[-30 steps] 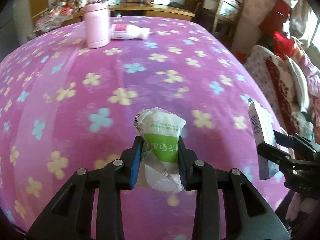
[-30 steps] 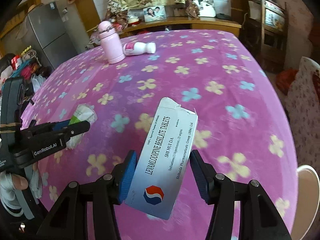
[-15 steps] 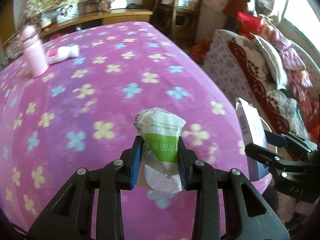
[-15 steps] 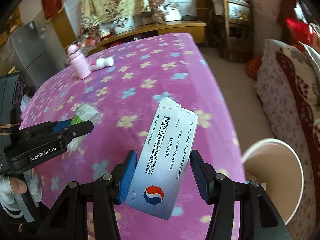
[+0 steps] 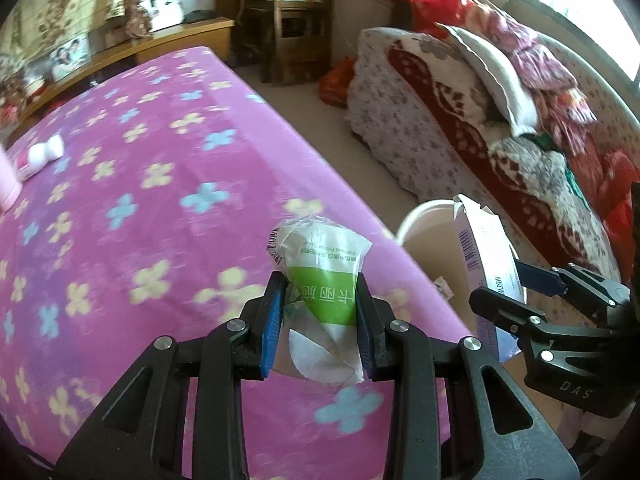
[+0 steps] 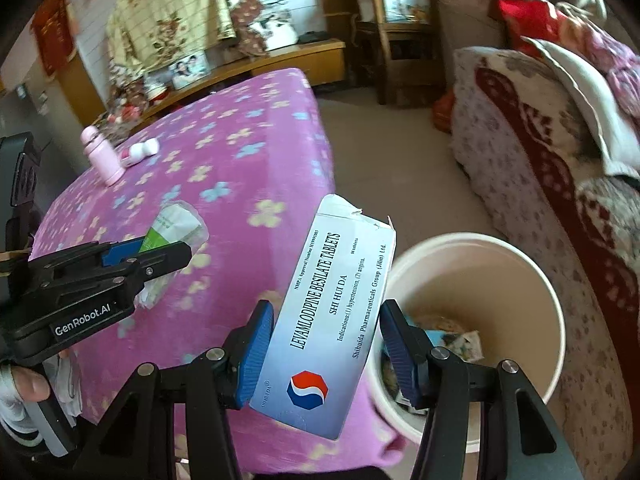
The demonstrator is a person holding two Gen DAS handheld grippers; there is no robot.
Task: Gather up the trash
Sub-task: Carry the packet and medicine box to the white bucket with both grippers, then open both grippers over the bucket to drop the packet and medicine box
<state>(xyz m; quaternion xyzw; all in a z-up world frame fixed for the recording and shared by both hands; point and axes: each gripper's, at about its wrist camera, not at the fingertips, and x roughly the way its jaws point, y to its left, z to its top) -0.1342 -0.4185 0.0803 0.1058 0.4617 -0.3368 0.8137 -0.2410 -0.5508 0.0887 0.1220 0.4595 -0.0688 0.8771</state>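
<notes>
Both grippers had swung off the table toward the bin [image 6: 556, 292]. Left gripper [image 5: 320, 320] jaws pinched a soft, crumpled tissue packet [image 5: 324, 276]; right gripper [image 6: 326, 344] jaws clamped a light, crushable tablet box [image 6: 332, 320] mid-body, bin just beyond.

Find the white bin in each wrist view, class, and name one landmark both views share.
Left wrist view: the bin shows right of centre, beyond the table's edge, partly hidden behind the tablet box.
Right wrist view: the bin fills the lower right, beside the table, with litter inside.
Shared landmark: the pink bottle lying on the table.
</notes>
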